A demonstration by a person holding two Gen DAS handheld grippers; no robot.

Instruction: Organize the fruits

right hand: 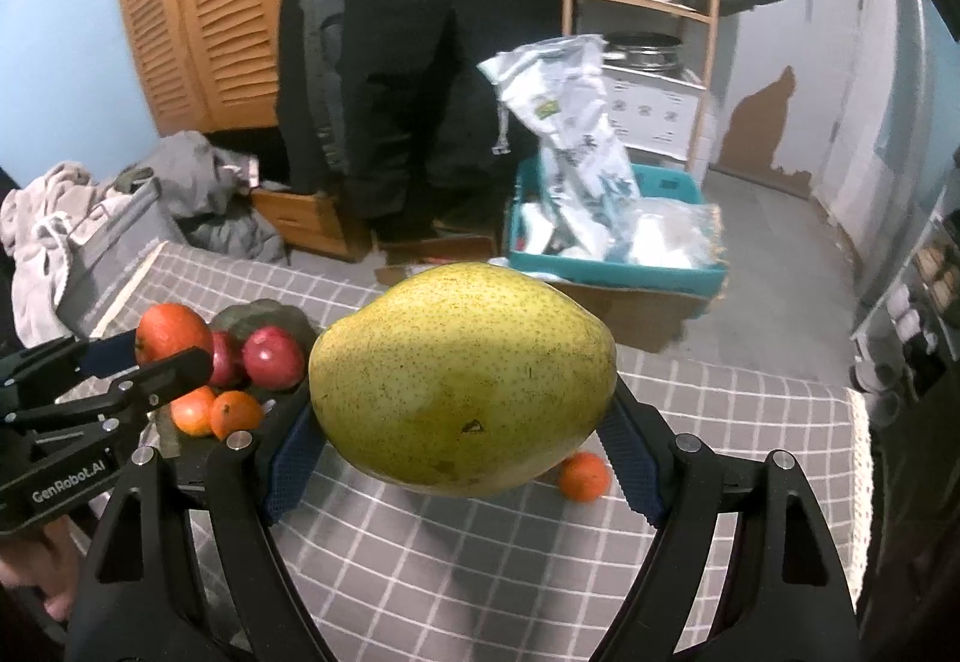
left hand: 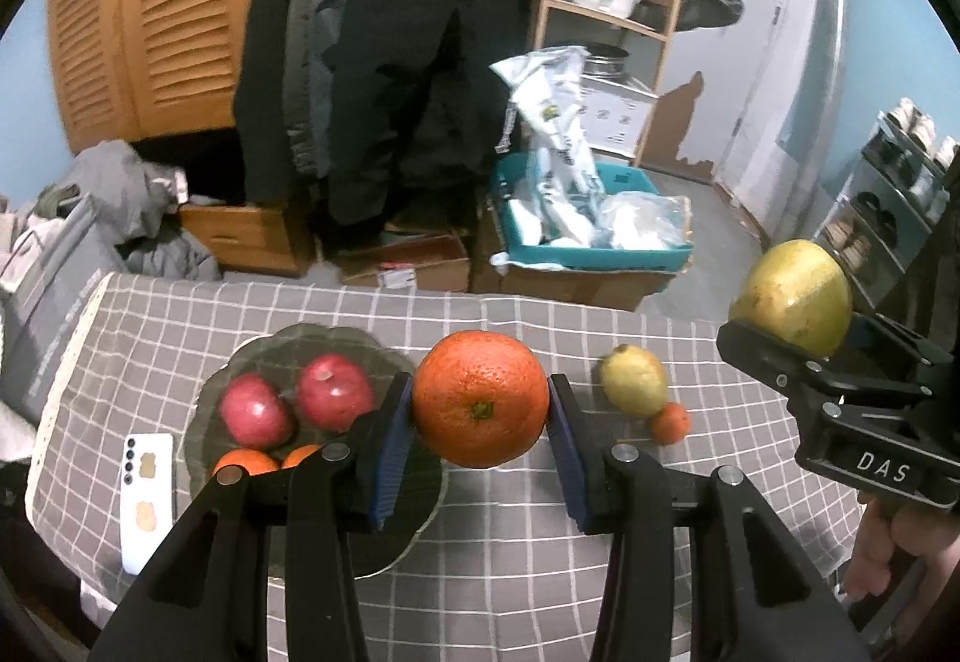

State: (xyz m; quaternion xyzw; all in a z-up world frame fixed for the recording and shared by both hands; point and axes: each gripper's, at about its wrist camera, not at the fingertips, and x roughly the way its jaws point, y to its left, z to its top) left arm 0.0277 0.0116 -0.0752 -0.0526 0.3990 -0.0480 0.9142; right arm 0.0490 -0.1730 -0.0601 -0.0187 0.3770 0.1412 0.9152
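Observation:
My left gripper (left hand: 480, 419) is shut on a large orange (left hand: 480, 398) and holds it above the table, just right of a glass plate (left hand: 264, 344). The plate holds two red apples (left hand: 333, 389) and two small tangerines (left hand: 246, 463). My right gripper (right hand: 462, 440) is shut on a big yellow-green pear (right hand: 462, 374), held above the table; it also shows in the left wrist view (left hand: 795, 296). A lemon (left hand: 635, 381) and a small tangerine (left hand: 671, 422) lie on the cloth at the right. The left gripper with its orange (right hand: 173, 332) shows at the left of the right wrist view.
The table has a grey checked cloth (left hand: 492, 536). A white phone (left hand: 147, 500) lies left of the plate. Beyond the far edge are a teal crate with bags (left hand: 588, 224), cardboard boxes, hanging dark coats, a clothes pile and a wooden shelf with pots.

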